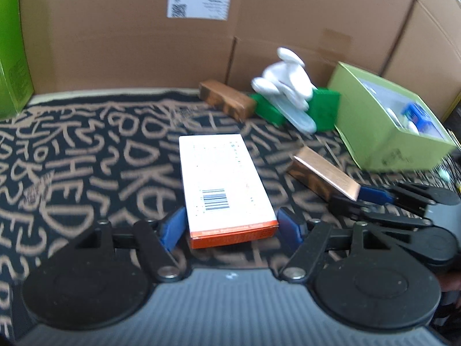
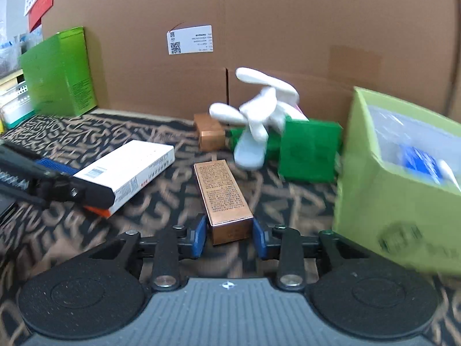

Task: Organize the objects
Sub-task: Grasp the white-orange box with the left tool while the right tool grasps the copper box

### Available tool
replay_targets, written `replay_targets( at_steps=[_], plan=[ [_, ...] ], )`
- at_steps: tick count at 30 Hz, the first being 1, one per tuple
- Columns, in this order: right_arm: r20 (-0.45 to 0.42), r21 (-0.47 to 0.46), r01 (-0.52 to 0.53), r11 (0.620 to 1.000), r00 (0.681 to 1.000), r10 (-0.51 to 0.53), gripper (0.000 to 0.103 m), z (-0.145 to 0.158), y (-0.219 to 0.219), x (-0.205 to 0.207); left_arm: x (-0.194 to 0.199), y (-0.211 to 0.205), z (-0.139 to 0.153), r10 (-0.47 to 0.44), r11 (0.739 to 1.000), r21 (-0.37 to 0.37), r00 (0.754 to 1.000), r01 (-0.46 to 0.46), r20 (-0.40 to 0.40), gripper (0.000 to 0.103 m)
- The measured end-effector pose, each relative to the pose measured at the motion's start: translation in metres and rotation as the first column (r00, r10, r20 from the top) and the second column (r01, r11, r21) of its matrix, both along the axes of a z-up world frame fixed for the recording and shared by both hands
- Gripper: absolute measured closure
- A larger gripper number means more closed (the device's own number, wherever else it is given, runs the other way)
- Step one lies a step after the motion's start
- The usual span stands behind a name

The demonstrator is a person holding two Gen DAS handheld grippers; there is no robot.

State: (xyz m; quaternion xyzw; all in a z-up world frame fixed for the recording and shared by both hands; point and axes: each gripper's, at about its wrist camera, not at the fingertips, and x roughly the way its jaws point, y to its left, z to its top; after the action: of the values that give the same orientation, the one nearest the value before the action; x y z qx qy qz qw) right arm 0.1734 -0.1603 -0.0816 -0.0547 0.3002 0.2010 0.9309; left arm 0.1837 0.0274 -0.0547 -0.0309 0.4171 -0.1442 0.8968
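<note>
Between the right gripper [image 2: 229,238] pads, one of two copper boxes [image 2: 223,191] is bracketed, contact unclear; one white box [image 1: 223,184] is straddled by the wide left gripper [image 1: 230,226]; bin [image 2: 403,196] contents blurred.

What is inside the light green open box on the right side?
The light green box holds a blue package and something white. Its walls hide whatever lies deeper.

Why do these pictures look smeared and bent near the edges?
Left wrist view: the wide lens bows the cardboard wall, and the rug is motion-smeared. Right wrist view: the light green box blurs most, while the copper box stays fairly sharp.
</note>
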Motion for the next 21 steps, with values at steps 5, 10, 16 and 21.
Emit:
replay_targets(
  at_steps=[5,10,16,21],
  plan=[
    [-0.044,0.026,-0.007,1.000,0.999,0.008,0.065,0.004,-0.028,-0.059,-0.022,-0.004,-0.002,-0.001,0.999,0.040,1.000,0.000,0.015,0.015],
    [-0.009,-0.004,-0.065,0.998,0.998,0.065,0.052,0.006,-0.030,-0.079,-0.006,-0.017,0.000,0.038,0.994,0.105,0.998,-0.044,0.056,0.010],
    [0.034,-0.047,-0.120,0.992,0.992,0.122,0.052,0.008,-0.019,-0.066,0.009,-0.025,-0.013,0.033,0.991,0.130,0.999,-0.035,0.017,0.030],
    [0.003,-0.039,-0.137,0.990,0.991,0.137,0.054,0.002,-0.015,-0.056,0.011,-0.028,-0.017,0.046,0.985,0.164,0.999,-0.050,0.029,0.029]
  ],
)
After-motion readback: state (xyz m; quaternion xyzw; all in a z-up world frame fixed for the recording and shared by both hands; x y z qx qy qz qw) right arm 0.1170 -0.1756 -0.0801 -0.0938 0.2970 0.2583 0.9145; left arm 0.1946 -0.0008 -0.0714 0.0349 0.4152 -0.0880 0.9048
